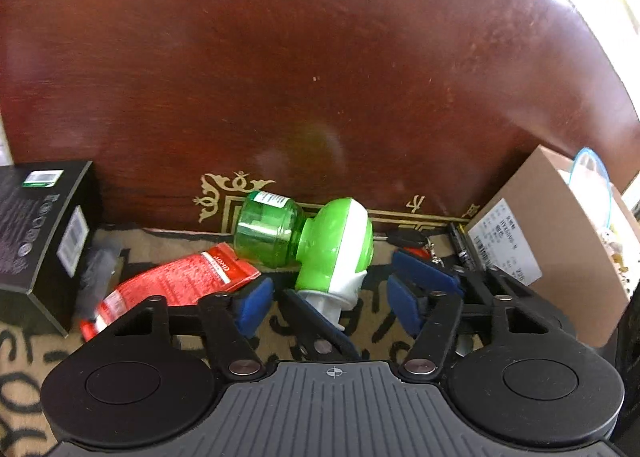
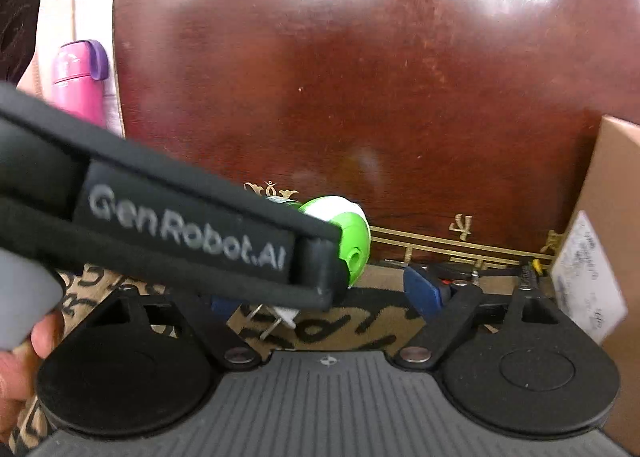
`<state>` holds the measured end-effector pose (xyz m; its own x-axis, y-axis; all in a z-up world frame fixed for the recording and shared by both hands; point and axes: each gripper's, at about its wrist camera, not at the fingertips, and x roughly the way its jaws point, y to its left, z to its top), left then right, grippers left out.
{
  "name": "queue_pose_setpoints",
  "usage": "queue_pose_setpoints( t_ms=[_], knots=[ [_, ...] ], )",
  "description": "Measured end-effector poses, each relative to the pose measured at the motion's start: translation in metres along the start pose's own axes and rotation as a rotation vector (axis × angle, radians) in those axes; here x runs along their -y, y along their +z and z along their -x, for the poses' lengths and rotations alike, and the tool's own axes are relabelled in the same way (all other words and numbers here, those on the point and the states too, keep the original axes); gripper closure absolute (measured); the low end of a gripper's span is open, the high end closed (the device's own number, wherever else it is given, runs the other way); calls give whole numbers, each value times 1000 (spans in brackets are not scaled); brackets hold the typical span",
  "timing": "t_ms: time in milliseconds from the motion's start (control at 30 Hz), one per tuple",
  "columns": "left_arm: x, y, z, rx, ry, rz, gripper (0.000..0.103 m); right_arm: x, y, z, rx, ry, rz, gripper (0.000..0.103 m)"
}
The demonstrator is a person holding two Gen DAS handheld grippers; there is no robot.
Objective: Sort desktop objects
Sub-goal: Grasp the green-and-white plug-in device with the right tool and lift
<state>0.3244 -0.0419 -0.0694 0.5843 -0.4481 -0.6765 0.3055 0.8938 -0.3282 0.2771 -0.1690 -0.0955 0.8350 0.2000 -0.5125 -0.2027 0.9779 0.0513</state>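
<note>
Left wrist view, going left to right: black box (image 1: 44, 229), then a red packet (image 1: 176, 285) lying flat on the patterned mat (image 1: 24, 357), then the green plug-in vaporizer (image 1: 304, 241) on its side against the wooden panel (image 1: 320, 57), some keys (image 1: 408, 239), and a cardboard box (image 1: 560, 241) far right.

The left gripper (image 1: 328, 307) is spread wide and holds nothing. The right gripper (image 2: 328, 309) is wide too, with the vaporizer's white plug end between its fingers (its left pad is mostly hidden behind the other tool, so I can't tell if it's touching).

My read: this is the pick-up step on the vaporizer. Next move is probably closing on that plug end squarely, since it's rounded and could roll, then carrying it to the cardboard box.
</note>
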Motion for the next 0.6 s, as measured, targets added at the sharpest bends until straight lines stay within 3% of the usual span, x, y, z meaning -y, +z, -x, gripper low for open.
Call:
queue_pose_setpoints(
  t_ms=[133, 167, 267, 600],
  knots=[
    [-5, 1, -17, -28, 17, 7, 40, 7, 3, -11, -35, 40, -40, 30],
    [-6, 2, -19, -29, 15, 16, 47, 8, 2, -12, -39, 55, -47, 38],
    [-4, 1, -20, -20, 21, 14, 52, 10, 1, -10, -32, 65, -56, 47],
    [14, -22, 12, -18, 30, 11, 54, -6, -15, 38, 5, 47, 9, 52]
  ],
)
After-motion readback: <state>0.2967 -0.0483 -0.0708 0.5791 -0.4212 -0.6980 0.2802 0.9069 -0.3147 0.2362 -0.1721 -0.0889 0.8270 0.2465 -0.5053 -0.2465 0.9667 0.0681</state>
